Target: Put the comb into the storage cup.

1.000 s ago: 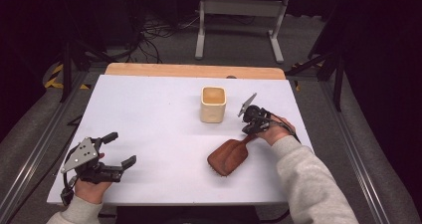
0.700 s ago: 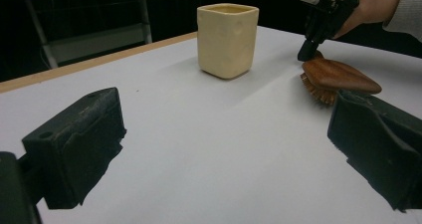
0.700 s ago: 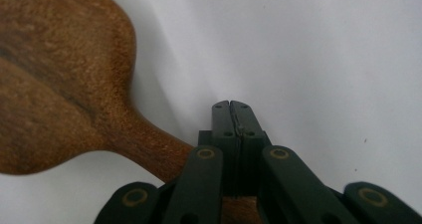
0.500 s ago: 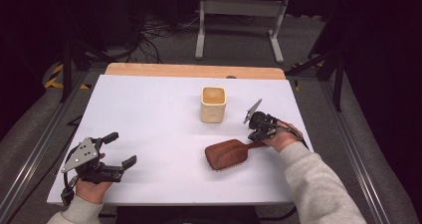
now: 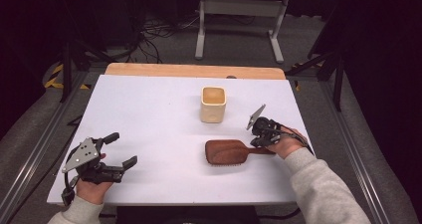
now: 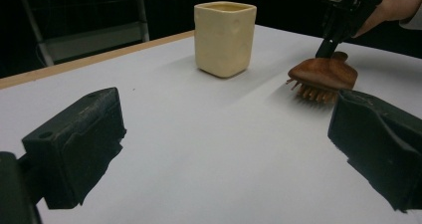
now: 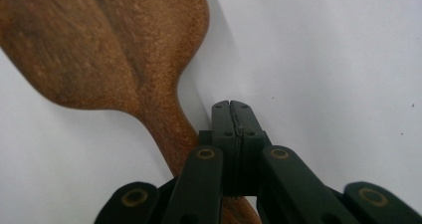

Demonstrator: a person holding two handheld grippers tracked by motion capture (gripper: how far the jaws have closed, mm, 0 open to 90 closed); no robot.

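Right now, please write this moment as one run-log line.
right gripper: shut, fingers against hairbrush handle, nothing between | left gripper: open, idle | cup: upright behind brush

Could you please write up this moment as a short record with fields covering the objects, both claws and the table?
table: white top with a wooden strip along the far edge
cup: cream square cup, upright, standing apart from the brush
brush: wooden hairbrush, bristles down, handle pointing toward the right claw
right claw: right claw at the brush handle, jaws shut against each other beside the handle, not around it
left claw: left claw near the table's front left, jaws wide open, nothing between them
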